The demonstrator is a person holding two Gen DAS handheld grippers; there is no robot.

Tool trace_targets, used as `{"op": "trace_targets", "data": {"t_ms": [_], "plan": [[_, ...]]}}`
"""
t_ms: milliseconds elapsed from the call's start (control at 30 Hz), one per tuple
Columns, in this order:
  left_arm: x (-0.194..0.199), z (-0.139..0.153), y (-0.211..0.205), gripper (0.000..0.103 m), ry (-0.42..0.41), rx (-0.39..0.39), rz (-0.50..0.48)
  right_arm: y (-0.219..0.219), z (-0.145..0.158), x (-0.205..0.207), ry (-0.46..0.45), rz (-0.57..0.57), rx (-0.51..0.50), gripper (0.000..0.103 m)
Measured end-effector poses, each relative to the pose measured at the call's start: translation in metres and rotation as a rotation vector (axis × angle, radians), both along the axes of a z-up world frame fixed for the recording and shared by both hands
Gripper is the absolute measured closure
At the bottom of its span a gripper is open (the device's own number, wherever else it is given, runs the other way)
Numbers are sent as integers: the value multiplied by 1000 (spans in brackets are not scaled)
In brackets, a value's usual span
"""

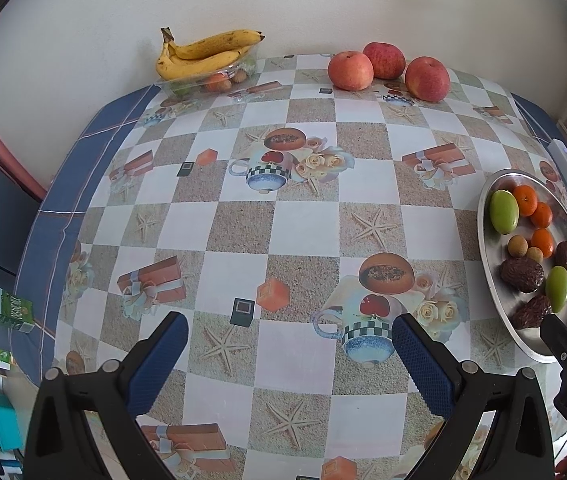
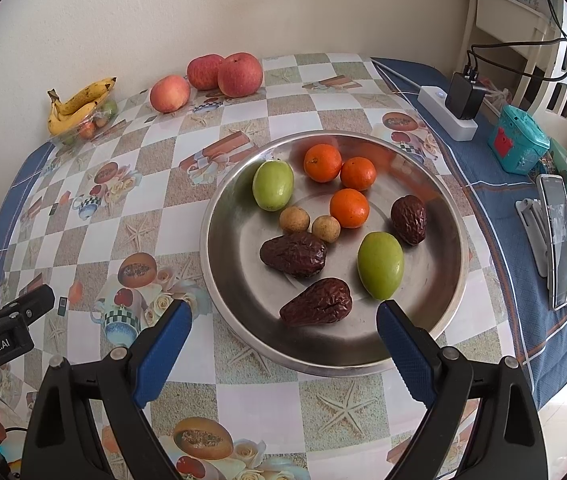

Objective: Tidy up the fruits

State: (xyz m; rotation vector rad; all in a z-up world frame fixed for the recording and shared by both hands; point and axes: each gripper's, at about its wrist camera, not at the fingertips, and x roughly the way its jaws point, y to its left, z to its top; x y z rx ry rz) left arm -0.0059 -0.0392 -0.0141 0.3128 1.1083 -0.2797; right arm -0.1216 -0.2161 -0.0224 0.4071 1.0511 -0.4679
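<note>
A round steel plate (image 2: 423, 308) holds three oranges (image 2: 348, 207), two green fruits (image 2: 380, 265), three dark wrinkled dates (image 2: 317, 302) and two small tan longans (image 2: 294, 219). My right gripper (image 2: 283, 312) hangs open over the plate's near rim, nothing between its blue pads. My left gripper (image 1: 289, 326) is open above bare tablecloth, left of the plate (image 1: 495, 280). Three red apples (image 1: 385, 68) sit at the far edge. Bananas (image 1: 203, 54) lie on a clear tray (image 1: 187, 84) of small fruit.
The table wears a checked printed cloth (image 1: 303, 224). On its right side lie a white power strip with a black adapter (image 2: 461, 100), a teal box (image 2: 517, 144) and a phone (image 2: 559, 236). A green carton (image 1: 9, 308) sits on the floor at left.
</note>
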Motion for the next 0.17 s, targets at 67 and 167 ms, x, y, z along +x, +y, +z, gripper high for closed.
{"op": "trace_targets", "data": {"t_ms": [67, 167], "plan": [[-1, 1, 0, 0, -6, -4, -2, 0, 0, 0, 0, 0, 0, 9], [-4, 6, -1, 0, -37, 0, -10, 0, 0, 0, 1, 0, 0, 9]]}}
